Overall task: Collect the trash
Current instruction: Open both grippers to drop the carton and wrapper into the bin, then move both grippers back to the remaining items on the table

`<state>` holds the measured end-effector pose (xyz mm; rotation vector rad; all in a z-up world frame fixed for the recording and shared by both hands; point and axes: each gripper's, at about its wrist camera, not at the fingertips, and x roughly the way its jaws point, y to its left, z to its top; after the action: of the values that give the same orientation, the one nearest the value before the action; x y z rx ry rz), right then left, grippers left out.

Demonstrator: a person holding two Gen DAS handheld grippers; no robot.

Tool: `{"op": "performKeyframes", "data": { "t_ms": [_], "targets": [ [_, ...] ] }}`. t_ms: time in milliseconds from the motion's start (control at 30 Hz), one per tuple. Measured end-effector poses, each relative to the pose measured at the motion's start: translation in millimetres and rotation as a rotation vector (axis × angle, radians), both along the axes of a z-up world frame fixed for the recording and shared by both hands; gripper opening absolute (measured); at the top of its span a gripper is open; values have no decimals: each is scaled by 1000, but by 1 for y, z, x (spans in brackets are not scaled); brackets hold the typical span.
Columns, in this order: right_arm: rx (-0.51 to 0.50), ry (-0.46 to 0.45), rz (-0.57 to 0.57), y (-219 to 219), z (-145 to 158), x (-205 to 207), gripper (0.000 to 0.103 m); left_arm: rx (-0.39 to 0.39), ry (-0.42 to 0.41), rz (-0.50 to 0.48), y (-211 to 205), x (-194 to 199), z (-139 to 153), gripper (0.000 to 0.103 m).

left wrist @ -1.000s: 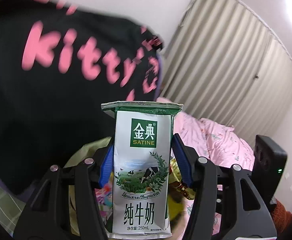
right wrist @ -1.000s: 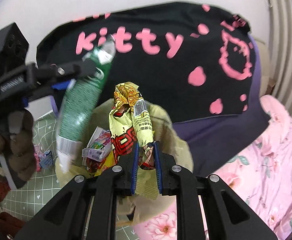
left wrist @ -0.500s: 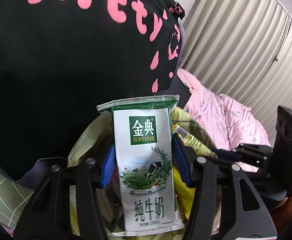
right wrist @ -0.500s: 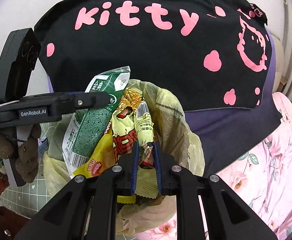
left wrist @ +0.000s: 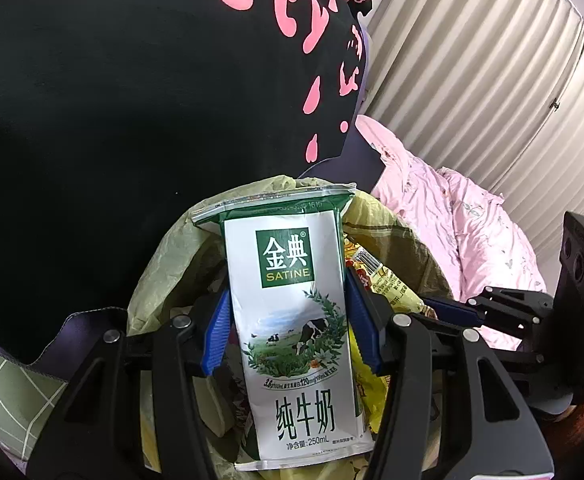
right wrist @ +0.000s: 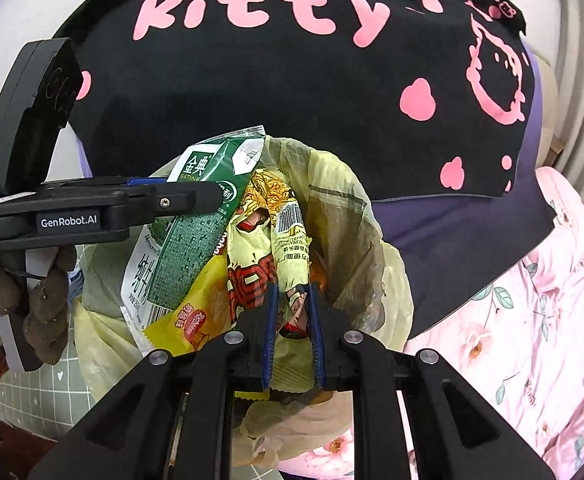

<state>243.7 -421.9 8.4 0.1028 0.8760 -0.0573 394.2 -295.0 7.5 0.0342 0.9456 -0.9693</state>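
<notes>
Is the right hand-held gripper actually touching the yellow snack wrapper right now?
Touching. The right wrist view shows the right hand-held gripper with both blue pads pressed against the yellow snack wrapper, no gap on either side, above the trash bag.

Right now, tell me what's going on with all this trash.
A person is dropping rubbish into a yellowish plastic bag. The left gripper is clamped on a flattened milk carton, and the right gripper is clamped on a crumpled snack wrapper. Both pieces hang in the bag's open mouth, above a yellow packet already inside. Neither is released yet.
</notes>
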Motion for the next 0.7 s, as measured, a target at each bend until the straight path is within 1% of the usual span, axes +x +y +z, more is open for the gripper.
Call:
{"op": "performKeyframes", "data": {
  "t_ms": [100, 133, 167, 267, 300, 367, 433, 500, 533, 600, 633, 700],
  "targets": [
    [7, -11, -23, -3, 1, 0, 16, -19, 47, -6, 2, 5, 2, 50],
    [7, -14, -30, -4, 2, -1, 16, -38, 61, -4, 5, 6, 6, 50],
    [9, -17, -35, -5, 2, -1, 17, -46, 63, -1, 8, 6, 8, 50],
    [5, -26, -51, -5, 4, -5, 26, -72, 61, 7, 18, 3, 18, 55],
    [-11, -33, -61, -3, 6, -7, 33, -84, 57, 17, 24, 2, 22, 55],
    [-25, -49, -63, 0, 9, -11, 34, -104, 32, 49, 38, -3, 31, 55],
    [-42, -70, -68, 5, 14, -17, 34, -125, -14, 104, 58, -8, 41, 55],
    [-47, -103, -73, 11, 20, -25, 35, -127, -53, 155, 79, -12, 46, 55],
    [-39, -119, -65, 15, 24, -28, 35, -120, -85, 207, 98, -15, 48, 55],
    [-34, -150, -46, 24, 30, -31, 35, -109, -116, 270, 123, -21, 47, 55],
    [-36, -162, -35, 29, 33, -32, 35, -99, -136, 323, 144, -26, 42, 55],
    [-43, -191, 3, 46, 38, -31, 35, -80, -154, 379, 169, -32, 32, 55]
  ]
}}
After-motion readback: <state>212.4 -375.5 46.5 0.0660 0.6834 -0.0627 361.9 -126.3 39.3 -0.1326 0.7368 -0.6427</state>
